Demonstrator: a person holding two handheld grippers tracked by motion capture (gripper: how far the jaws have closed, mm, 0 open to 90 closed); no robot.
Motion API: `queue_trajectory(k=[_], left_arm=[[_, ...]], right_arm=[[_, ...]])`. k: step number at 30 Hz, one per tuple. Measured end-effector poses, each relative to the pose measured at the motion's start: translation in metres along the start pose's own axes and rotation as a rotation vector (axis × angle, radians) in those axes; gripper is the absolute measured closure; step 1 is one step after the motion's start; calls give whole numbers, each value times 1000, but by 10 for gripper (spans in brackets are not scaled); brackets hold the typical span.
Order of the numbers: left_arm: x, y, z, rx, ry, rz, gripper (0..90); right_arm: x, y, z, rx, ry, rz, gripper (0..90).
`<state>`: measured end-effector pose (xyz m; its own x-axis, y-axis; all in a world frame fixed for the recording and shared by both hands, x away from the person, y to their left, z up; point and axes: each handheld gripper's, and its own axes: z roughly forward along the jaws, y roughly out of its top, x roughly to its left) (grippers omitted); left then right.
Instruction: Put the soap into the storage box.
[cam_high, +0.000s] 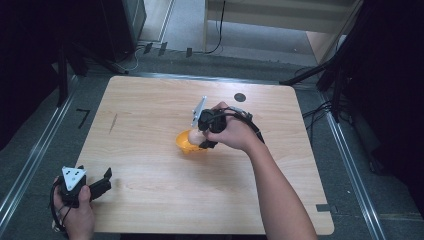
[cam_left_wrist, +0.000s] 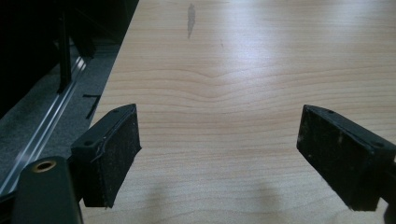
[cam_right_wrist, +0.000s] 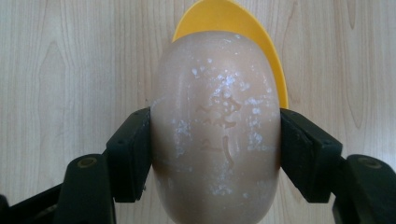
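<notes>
Jaws of the right gripper (cam_right_wrist: 215, 154) press from both sides against a smooth, beige, egg-shaped object with white flecks on its surface (cam_right_wrist: 215, 135), each black pad flat against its widest part, so the grip is closed on it. The egg's long axis runs straight along the gripper's own line of sight, narrow end pointing away from the hand, and just beyond and beneath that far end lies a shallow yellow plastic dish (cam_right_wrist: 243, 28), its rim curving round the top and right of the egg. In the high view the right gripper (cam_high: 204, 131) holds the egg (cam_high: 195, 136) directly over the dish (cam_high: 186, 142) near the middle of the pale wooden table (cam_high: 150, 150); whether the egg touches the dish cannot be told. The left gripper (cam_high: 97, 186) rests at the table's near left corner, well apart, its jaws spread wide over bare wood and holding nothing. The right hand (cam_high: 235, 132) is far nearer, so any setting down or lifting looks like its work.
</notes>
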<state>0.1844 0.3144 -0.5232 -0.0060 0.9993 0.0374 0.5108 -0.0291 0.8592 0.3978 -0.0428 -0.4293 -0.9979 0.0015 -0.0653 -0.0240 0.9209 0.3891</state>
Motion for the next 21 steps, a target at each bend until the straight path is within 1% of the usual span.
queue_trajectory(k=[2, 3, 6, 7, 9, 11, 13, 14, 15, 16, 17, 18, 21], left_arm=[[0, 0, 0, 0, 0, 3, 139], [0, 0, 0, 0, -1, 3, 139], [0, 0, 0, 1, -2, 3, 139], [0, 0, 0, -1, -1, 3, 139], [0, 0, 0, -1, -1, 4, 139], [-1, 0, 0, 0, -1, 3, 139], [-1, 0, 0, -1, -1, 3, 139], [-1, 0, 0, -1, -1, 3, 139], [-1, 0, 0, -1, 0, 3, 139], [-1, 0, 0, -2, -2, 3, 139], [-1, 0, 0, -3, -2, 3, 139], [-1, 0, 0, -2, -2, 5, 139], [-1, 0, 0, -4, -2, 7, 139]], right_arm=[[-2, 3, 3, 7, 1, -1, 332], [-3, 3, 6, 7, 1, -9, 332], [-7, 5, 11, 13, 13, 6, 332], [-8, 5, 13, 9, 12, -3, 332], [-10, 5, 15, 13, 13, 0, 332], [-10, 5, 17, 16, 25, 5, 331], [-11, 5, 19, 7, 44, 7, 329], [-12, 5, 19, 7, 44, 4, 320], [-13, 5, 19, -13, 46, -2, 291], [-14, 5, 17, -36, 56, 9, 263], [-15, 5, 15, -52, 58, 18, 261], [-15, 5, 12, -62, 48, 18, 262], [-15, 4, 8, -46, 29, 20, 266]])
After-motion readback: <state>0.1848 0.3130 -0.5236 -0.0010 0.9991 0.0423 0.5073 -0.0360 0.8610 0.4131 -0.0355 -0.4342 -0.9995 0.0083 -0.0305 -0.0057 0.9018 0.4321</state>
